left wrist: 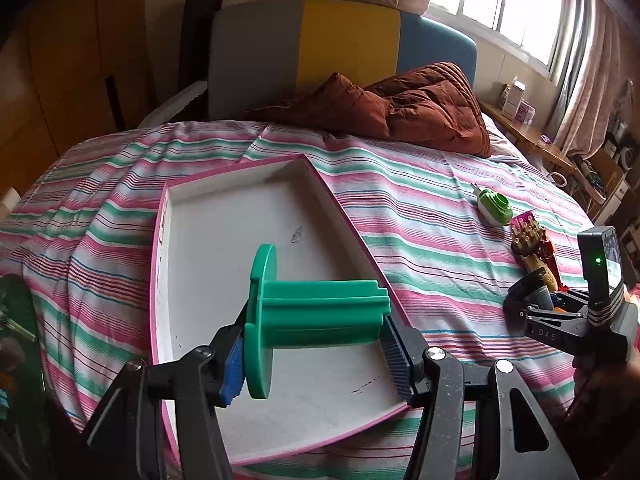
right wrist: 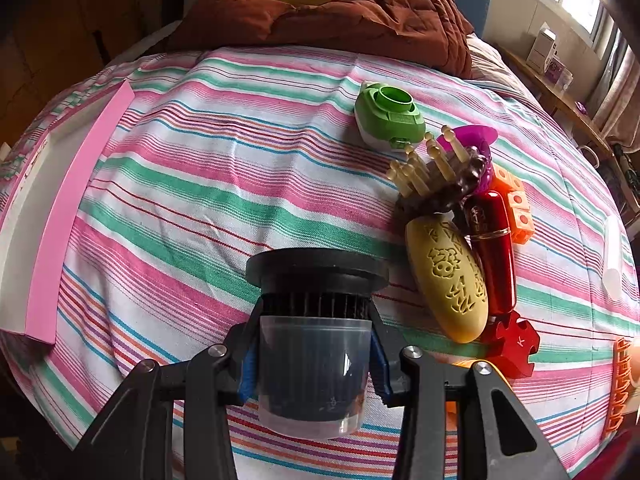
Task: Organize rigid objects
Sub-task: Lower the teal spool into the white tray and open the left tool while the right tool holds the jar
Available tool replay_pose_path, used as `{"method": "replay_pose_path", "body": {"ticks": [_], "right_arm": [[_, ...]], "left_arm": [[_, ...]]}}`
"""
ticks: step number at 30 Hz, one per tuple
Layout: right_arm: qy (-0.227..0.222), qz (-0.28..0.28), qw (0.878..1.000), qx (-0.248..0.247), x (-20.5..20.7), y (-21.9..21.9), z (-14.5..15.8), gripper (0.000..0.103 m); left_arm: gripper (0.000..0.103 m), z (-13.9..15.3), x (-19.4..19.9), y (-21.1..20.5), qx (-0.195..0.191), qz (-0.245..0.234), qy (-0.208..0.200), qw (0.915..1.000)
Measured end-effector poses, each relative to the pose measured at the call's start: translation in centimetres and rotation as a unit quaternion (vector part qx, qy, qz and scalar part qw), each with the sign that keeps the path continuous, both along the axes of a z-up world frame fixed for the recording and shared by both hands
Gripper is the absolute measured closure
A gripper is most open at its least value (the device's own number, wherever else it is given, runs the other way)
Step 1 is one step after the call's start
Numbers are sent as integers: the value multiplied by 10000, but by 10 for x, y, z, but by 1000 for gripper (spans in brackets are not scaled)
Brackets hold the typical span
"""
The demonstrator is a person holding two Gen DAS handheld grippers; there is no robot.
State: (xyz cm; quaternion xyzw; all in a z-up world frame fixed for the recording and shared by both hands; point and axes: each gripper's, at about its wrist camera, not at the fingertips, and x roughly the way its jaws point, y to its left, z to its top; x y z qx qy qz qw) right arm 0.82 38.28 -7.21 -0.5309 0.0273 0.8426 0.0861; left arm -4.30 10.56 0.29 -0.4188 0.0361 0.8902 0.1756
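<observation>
the left gripper (left wrist: 316, 344) pinches a green spool (left wrist: 312, 312) by its two ends, so the spool's long side runs across from 9 to 3 o'clock, flat round end on the 9 side. the spool hangs over the white floor of the pink tray (left wrist: 224, 216), near the tray's close end. the tray lies on the striped bed (left wrist: 420, 208) and its long side runs away toward 12 o'clock. this is the thing that matters: the spool is already above the tray, so it looks like it just needs to go down and be let go, and there is lots of bare floor toward 12 for more things. the right gripper (right wrist: 314, 360) squeezes a clear cup with a black filter top (right wrist: 316, 320), top pointing to 12 o'clock. in the right view, the tray sits far off at 9 o'clock, so that hand has the longer trip. the rest of the toys lie in a pile at 2 o'clock from the filter: a green cap (right wrist: 390, 120), a brush (right wrist: 436, 168), a yellow soap shape (right wrist: 448, 280) and a red tube (right wrist: 494, 248), all touching or close together.
</observation>
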Motion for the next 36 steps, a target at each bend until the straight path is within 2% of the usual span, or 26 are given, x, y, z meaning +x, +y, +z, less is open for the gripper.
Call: {"method": "replay_pose_path", "body": {"ticks": [13, 23, 26, 36], "right_arm": [[-3, 28, 10000, 84, 1, -2, 1, 59], [-1, 44, 9999, 139, -1, -4, 1, 60], [1, 45, 9999, 146, 0, -4, 1, 60], [6, 31, 9999, 141, 0, -4, 1, 60]], "left_arm": [[44, -2, -25, -16, -165, 262, 50, 9995], [44, -13, -33, -19, -34, 221, -250, 9994], [44, -14, -50, -26, 130, 261, -375, 9989], [44, -22, -131, -41, -60, 568, -336, 9978]]}}
